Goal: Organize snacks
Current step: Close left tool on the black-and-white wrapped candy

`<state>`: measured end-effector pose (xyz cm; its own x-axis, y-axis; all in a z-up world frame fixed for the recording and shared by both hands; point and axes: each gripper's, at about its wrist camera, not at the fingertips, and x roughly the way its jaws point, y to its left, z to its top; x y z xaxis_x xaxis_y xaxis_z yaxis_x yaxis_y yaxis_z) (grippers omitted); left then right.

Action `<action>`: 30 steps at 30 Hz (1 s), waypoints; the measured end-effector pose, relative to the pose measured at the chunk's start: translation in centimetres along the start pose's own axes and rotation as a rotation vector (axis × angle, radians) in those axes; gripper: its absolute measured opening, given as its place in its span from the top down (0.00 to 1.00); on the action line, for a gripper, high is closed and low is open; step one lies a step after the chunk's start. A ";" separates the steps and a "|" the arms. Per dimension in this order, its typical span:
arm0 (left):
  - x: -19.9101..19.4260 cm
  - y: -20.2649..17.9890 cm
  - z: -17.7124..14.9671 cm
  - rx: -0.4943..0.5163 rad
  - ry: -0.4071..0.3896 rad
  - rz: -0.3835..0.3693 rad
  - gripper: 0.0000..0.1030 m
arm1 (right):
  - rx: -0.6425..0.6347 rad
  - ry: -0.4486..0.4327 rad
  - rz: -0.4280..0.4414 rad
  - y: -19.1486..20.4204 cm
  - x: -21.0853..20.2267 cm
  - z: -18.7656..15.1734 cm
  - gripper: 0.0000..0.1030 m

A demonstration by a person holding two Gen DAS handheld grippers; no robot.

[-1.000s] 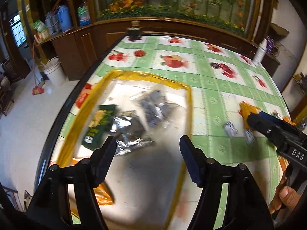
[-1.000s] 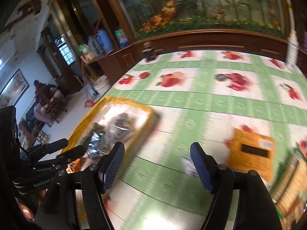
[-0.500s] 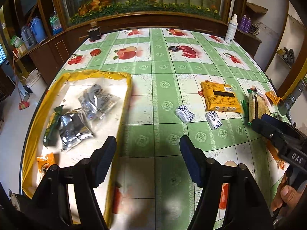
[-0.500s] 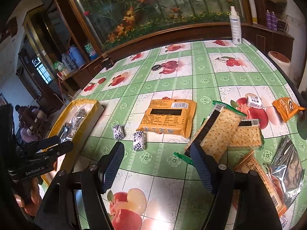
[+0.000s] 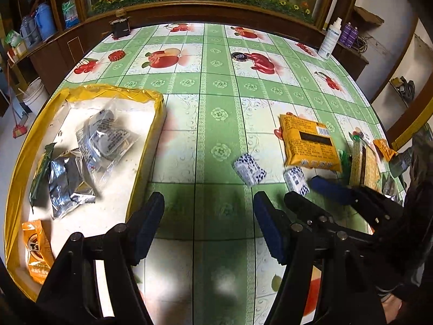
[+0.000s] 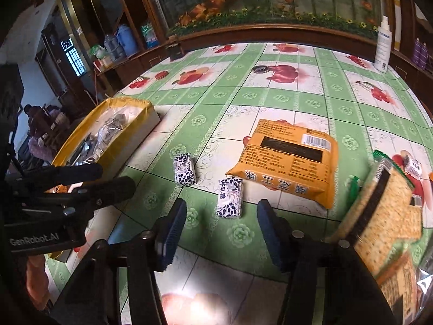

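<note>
A yellow-rimmed box (image 5: 151,146) (image 6: 135,132) at the table's left holds a clear packet (image 5: 104,138), a silver packet (image 5: 67,184), a green packet (image 5: 40,173) and an orange packet (image 5: 36,252). Two small black-and-white candy packs (image 6: 184,169) (image 6: 230,197) lie mid-table, also in the left wrist view (image 5: 249,172) (image 5: 297,180). A large orange pack (image 6: 289,159) (image 5: 308,143) and cracker packs (image 6: 384,208) lie to the right. My left gripper (image 5: 208,227) is open and empty beside the box. My right gripper (image 6: 222,233) is open and empty just before the nearer candy pack.
The table has a green fruit-print cloth (image 5: 216,113). A white spray bottle (image 6: 383,46) stands at the far right edge, a small dark object (image 5: 120,27) at the far left edge. More small snacks (image 5: 383,149) lie at the right edge.
Both grippers have swung right, from over the box to the middle of the table. The right gripper has come down close to the nearer candy pack. Both stayed open.
</note>
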<state>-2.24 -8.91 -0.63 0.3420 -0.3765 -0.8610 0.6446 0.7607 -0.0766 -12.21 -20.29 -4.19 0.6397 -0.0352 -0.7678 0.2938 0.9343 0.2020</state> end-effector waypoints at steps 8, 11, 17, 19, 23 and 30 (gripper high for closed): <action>1.7 -0.9 1.0 0.011 0.015 -0.004 0.34 | -0.040 0.030 -0.041 0.2 1.2 0.4 0.80; 2.8 -1.9 1.3 0.010 0.031 -0.011 0.34 | -0.012 0.019 -0.040 -0.8 0.0 -0.1 0.80; 5.6 -3.2 1.1 -0.002 0.050 0.054 0.37 | 0.029 -0.008 -0.039 -2.6 -3.0 -1.6 0.81; 5.4 -3.5 1.0 0.016 0.005 0.070 0.68 | 0.041 -0.016 -0.029 -3.0 -3.9 -2.0 0.81; 5.0 -3.5 0.9 0.040 0.010 0.052 0.73 | 0.061 -0.036 -0.024 -3.4 -5.3 -2.3 0.81; 1.8 -2.2 -0.4 0.027 -0.039 0.052 0.73 | 0.074 -0.070 0.007 -2.8 -7.0 -2.4 0.81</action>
<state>-3.32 -11.08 -2.20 0.4016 -0.3580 -0.8429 0.6434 0.7653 -0.0186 -19.17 -21.85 -0.86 0.6888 -0.0559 -0.7228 0.3394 0.9059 0.2534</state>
